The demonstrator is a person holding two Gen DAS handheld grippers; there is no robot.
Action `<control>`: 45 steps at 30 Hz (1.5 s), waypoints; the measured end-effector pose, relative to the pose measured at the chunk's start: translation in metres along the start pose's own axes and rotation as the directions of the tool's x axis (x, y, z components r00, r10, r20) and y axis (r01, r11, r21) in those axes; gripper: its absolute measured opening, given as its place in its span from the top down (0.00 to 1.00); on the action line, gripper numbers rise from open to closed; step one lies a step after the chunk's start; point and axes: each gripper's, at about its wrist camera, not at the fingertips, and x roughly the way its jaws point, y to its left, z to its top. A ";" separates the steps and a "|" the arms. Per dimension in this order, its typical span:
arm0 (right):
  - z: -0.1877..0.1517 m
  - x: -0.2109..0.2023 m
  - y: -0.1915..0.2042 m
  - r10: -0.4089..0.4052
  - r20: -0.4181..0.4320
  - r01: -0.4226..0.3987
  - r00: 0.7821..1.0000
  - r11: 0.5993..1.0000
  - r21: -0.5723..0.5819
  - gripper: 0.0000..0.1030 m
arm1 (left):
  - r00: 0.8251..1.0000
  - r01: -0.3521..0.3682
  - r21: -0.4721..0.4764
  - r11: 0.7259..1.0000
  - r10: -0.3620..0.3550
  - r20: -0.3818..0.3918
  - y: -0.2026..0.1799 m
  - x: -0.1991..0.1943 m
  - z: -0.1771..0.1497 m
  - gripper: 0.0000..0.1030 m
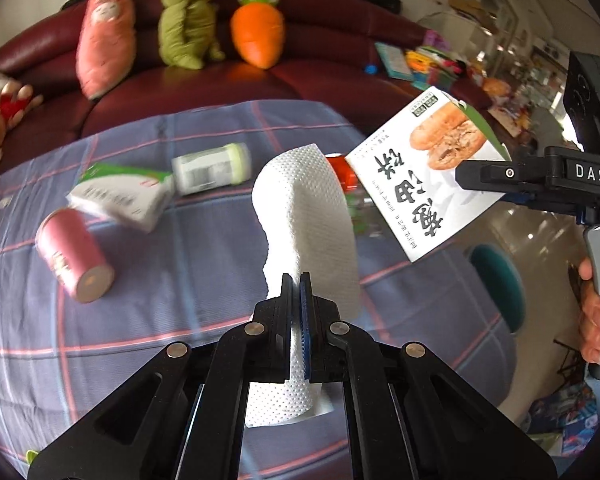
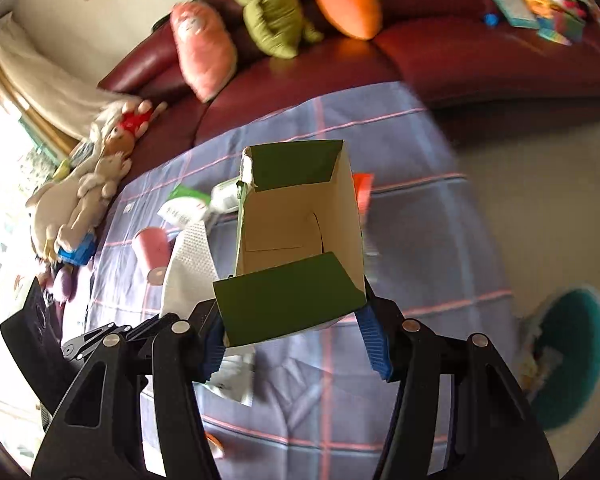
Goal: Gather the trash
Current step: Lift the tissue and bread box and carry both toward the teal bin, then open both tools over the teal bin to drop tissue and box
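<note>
Pinching a paper towel [image 1: 306,216] at frame centre, the left fingers [image 1: 296,280] sit nearly closed on it. The right fingers [image 2: 296,332] clamp an open carton [image 2: 296,236], held over the desk [image 2: 420,216]. A thin grip could let the limp towel slip; the carton may crush or tilt. A teal bin [image 2: 572,360] sits lower right; a can [image 1: 74,258] and bottle [image 1: 212,168] lie upper left.

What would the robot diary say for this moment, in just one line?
left gripper: shut on paper towel | right gripper: shut on open food box | pink can, bottle, packet: on table | teal bin: on floor
</note>
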 end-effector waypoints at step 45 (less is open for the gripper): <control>-0.121 -0.136 -0.335 -0.421 -0.033 0.395 0.906 0.817 0.421 0.46 | 0.927 0.332 0.363 0.871 -0.230 -0.296 -0.364 0.200 0.008 0.27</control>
